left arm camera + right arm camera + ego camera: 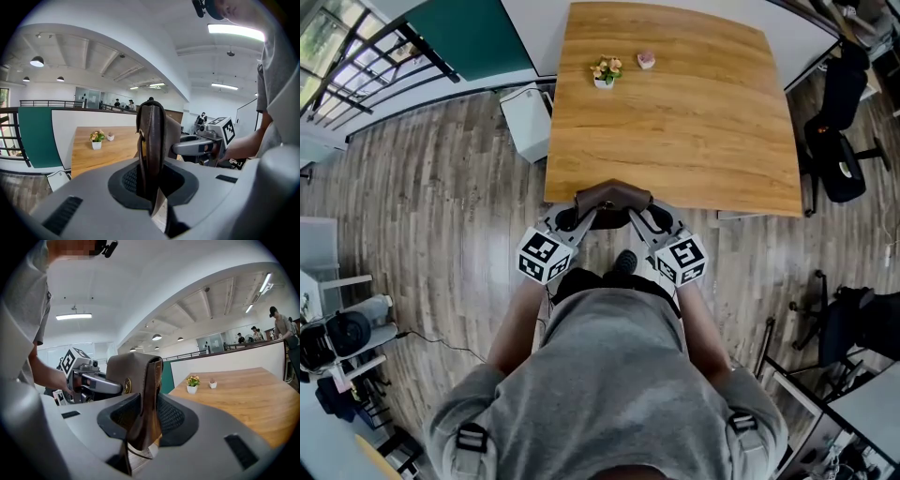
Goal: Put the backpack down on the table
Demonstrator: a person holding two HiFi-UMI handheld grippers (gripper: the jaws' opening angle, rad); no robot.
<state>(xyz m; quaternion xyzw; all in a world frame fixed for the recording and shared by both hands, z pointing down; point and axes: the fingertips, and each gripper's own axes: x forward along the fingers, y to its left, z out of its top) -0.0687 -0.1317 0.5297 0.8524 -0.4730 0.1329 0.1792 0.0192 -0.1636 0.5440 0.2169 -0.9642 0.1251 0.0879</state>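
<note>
hanging at the near edge of the wooden table (675,112), which stretches straight ahead, the brown leather backpack (614,196) is clamped by the left gripper (581,215) on a thin edge and by the right gripper (643,216) on its thicker side.

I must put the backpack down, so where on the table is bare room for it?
The table is bare from its near edge, where the backpack is held, through the middle and both sides. Only near the far edge is it occupied: a flower pot and a small pink pot.
</note>
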